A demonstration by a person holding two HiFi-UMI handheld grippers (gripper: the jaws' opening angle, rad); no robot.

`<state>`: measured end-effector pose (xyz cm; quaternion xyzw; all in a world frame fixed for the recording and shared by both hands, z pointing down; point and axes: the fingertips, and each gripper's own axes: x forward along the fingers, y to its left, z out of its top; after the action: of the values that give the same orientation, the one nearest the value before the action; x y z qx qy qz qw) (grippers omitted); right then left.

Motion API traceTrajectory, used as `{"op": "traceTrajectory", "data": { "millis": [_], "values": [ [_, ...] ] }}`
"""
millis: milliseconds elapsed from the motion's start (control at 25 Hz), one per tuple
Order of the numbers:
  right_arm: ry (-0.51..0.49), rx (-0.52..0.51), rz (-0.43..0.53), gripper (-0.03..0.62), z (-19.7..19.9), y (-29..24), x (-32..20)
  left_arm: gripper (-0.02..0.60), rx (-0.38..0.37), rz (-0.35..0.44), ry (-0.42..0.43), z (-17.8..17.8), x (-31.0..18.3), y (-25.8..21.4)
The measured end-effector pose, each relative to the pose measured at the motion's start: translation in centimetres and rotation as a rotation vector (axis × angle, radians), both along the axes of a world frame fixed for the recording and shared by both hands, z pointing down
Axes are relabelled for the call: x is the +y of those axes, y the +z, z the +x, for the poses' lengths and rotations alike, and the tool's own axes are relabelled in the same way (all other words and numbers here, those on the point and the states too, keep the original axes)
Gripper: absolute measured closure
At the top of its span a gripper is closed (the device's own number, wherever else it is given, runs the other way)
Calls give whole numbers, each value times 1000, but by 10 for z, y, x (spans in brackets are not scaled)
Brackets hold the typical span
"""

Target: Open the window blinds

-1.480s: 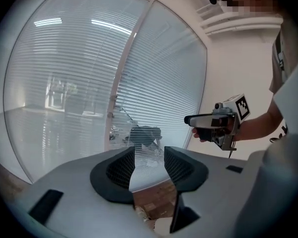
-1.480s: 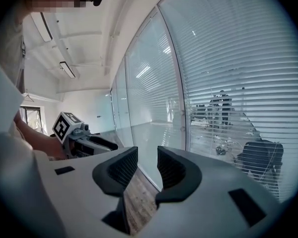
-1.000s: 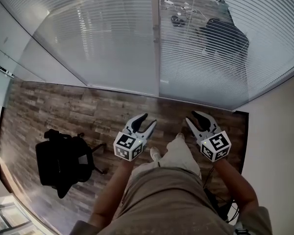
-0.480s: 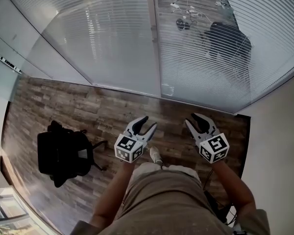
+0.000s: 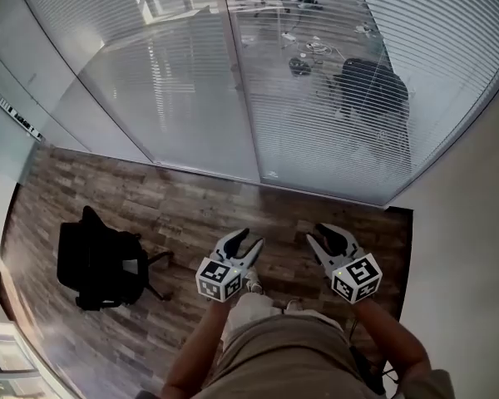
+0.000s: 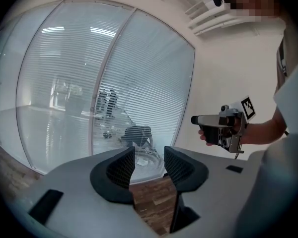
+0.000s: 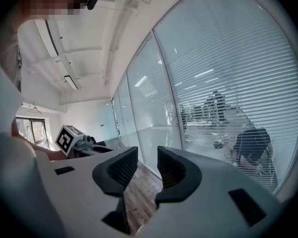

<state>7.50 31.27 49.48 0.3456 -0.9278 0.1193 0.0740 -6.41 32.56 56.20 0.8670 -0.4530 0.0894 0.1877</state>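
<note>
White slatted blinds (image 5: 333, 115) hang lowered along a glass wall with a vertical post (image 5: 239, 81). They also fill the left gripper view (image 6: 154, 78) and the right gripper view (image 7: 228, 78). My left gripper (image 5: 243, 241) is held over the wooden floor, short of the glass, its jaws apart with only floor between them (image 6: 149, 155). To its right, at about the same distance from the glass, my right gripper (image 5: 323, 238) is open and empty too (image 7: 147, 157). Neither touches the blinds. No cord or wand shows.
A black office chair (image 5: 96, 260) stands on the wood floor (image 5: 175, 206) at the left. Behind the glass another dark chair (image 5: 368, 90) shows through the slats. A white wall (image 5: 474, 239) closes the right side. The person's legs and shoes (image 5: 254, 288) are just below the grippers.
The person has stepped toward the glass wall, carrying both grippers forward. The post now sits further left in the head view. Both pairs of jaws stay equally wide.
</note>
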Motion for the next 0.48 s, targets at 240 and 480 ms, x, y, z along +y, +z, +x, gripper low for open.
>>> {"op": "traceTrajectory", "data": {
  "millis": [240, 480],
  "values": [
    [-10, -2, 12, 464, 44, -2, 66, 387, 6, -16, -17, 43, 73, 7],
    [1, -16, 20, 464, 83, 1, 123, 387, -5, -32, -33, 72, 130, 12]
  ]
}}
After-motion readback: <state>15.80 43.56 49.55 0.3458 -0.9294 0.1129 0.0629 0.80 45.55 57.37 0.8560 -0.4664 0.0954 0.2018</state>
